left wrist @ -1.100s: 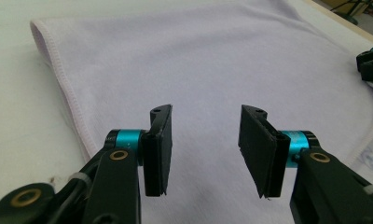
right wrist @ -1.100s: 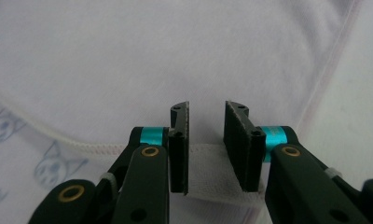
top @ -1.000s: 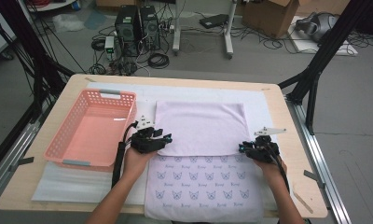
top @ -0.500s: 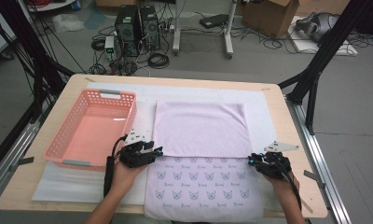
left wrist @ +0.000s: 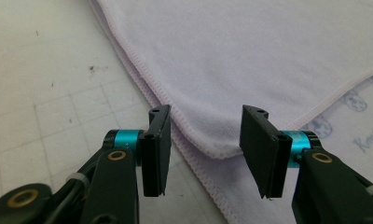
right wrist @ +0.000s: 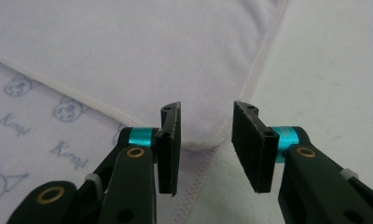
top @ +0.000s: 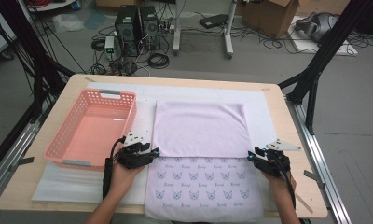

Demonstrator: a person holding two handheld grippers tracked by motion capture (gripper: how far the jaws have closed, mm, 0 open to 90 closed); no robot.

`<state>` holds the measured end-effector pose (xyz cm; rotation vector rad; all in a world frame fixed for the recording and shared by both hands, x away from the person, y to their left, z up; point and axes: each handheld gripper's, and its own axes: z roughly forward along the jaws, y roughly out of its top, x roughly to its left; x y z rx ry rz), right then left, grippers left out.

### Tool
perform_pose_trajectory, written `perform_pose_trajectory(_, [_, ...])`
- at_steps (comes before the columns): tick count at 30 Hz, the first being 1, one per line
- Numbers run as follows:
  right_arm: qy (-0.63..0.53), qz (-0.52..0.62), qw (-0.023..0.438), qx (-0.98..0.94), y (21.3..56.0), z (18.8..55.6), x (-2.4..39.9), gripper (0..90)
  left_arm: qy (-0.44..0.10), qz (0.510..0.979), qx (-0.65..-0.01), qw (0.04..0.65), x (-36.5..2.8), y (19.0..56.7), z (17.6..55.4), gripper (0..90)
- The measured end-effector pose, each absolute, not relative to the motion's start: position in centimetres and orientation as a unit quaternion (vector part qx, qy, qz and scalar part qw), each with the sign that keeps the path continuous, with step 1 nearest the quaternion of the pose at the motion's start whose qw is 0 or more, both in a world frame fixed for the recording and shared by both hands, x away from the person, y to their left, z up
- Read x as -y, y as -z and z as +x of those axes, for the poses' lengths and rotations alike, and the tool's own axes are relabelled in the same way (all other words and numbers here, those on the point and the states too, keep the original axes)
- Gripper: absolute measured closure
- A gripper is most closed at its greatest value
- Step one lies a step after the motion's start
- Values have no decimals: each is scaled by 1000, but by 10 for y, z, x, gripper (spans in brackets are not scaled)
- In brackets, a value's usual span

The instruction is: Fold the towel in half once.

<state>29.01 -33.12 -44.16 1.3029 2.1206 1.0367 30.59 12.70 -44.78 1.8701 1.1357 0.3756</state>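
Observation:
A lilac towel (top: 201,128) lies on the table, its far half folded toward the person over the cat-printed near half (top: 203,186). My left gripper (top: 153,152) is at the flap's near left corner. In the left gripper view it (left wrist: 205,149) is open, and the folded corner (left wrist: 212,140) lies between the jaws untouched. My right gripper (top: 252,156) is at the flap's near right corner. Its jaws (right wrist: 205,144) have just been opening. They stand apart with the corner (right wrist: 198,140) loose between them.
A pink plastic basket (top: 115,94) stands left of the towel, close to my left hand. A white mat (top: 264,112) covers the wooden table (top: 306,196) under the towel. Computers, cables and boxes sit on the floor beyond the far edge.
Both hands have slid outward, off the folded flap to its near corners, and a little toward the person. The flap lies flat where it was.

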Motion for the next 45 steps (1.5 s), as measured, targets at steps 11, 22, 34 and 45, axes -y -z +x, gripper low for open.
perform_pose_trajectory(11, [-353, 454, 222, -788, 447, 287, 321, 779, -182, 783, -427, 414, -117, 450, 300, 702])
perform_pose_trajectory(22, [-367, 453, 208, -786, 446, 288, 322, 849, -184, 780, -414, 431, -117, 447, 297, 866])
perform_pose_trajectory(34, [-396, 468, 189, -767, 443, 285, 332, 850, -136, 743, -436, 489, -130, 439, 293, 873])
perform_pose_trajectory(45, [-407, 466, 190, -762, 439, 275, 335, 853, -135, 732, -437, 505, -133, 437, 277, 873])
